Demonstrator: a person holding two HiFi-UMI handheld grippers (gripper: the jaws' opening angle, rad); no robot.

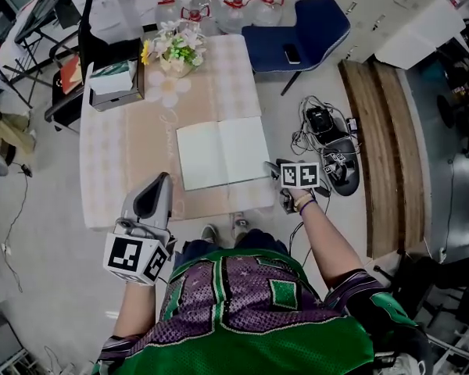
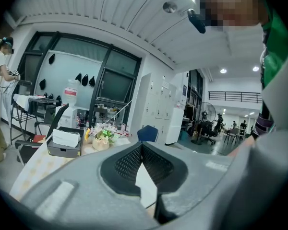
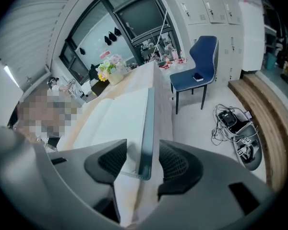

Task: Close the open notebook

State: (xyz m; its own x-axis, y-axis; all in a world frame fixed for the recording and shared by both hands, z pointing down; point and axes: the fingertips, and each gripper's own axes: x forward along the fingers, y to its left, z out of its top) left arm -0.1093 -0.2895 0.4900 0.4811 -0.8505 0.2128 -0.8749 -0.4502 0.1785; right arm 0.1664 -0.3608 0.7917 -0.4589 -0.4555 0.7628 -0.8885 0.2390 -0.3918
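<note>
The open notebook (image 1: 221, 153) lies flat with blank white pages on the cloth-covered table (image 1: 211, 76). My right gripper (image 1: 271, 167) is at the notebook's lower right corner. In the right gripper view this gripper (image 3: 143, 153) is open, and the dark edge of the notebook's right cover (image 3: 147, 123) stands between the pads without being pinched. My left gripper (image 1: 161, 181) hovers over the table's near left edge, left of the notebook, pointing away from me. Its pads meet at the tips, so the left gripper (image 2: 142, 145) is shut and holds nothing.
A tissue box (image 1: 113, 79) and a flower pot (image 1: 174, 50) stand at the table's far end. Right of the table are a blue chair (image 1: 297, 23), a tangle of cables and devices (image 1: 328, 143) on the floor, and a wooden platform (image 1: 383, 147).
</note>
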